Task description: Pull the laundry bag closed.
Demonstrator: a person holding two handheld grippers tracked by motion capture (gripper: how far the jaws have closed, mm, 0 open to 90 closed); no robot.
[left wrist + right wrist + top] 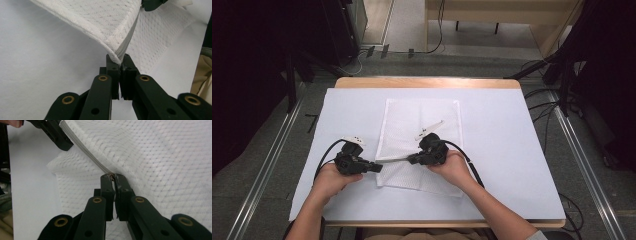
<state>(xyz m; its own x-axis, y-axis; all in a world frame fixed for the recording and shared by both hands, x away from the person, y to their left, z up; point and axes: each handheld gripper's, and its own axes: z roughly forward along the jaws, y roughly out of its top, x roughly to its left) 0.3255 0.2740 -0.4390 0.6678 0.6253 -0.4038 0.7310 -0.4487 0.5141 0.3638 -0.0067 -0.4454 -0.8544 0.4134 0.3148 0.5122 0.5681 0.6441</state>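
Two grippers work over a white sheet [512,150] that covers a wooden table [427,82] in the middle of the high view, with grey floor, metal rails and trailing cables around it and dark equipment in both upper corners. A white mesh bag [422,130] lies at the centre of the sheet, its lower left edge lifted. The left gripper [376,167], at lower left of centre, has its jaws clamped on the bag's corner [117,57] where a grey zipper strip [130,37] ends; the right gripper [412,160], just right of it, is pinched on the zipper's small metal pull [112,175], and the strip runs taut between the two. A white tag-like piece [429,129] lies on the mesh just above the right gripper; what it is cannot be made out. Both forearms are cut off at the bottom edge.
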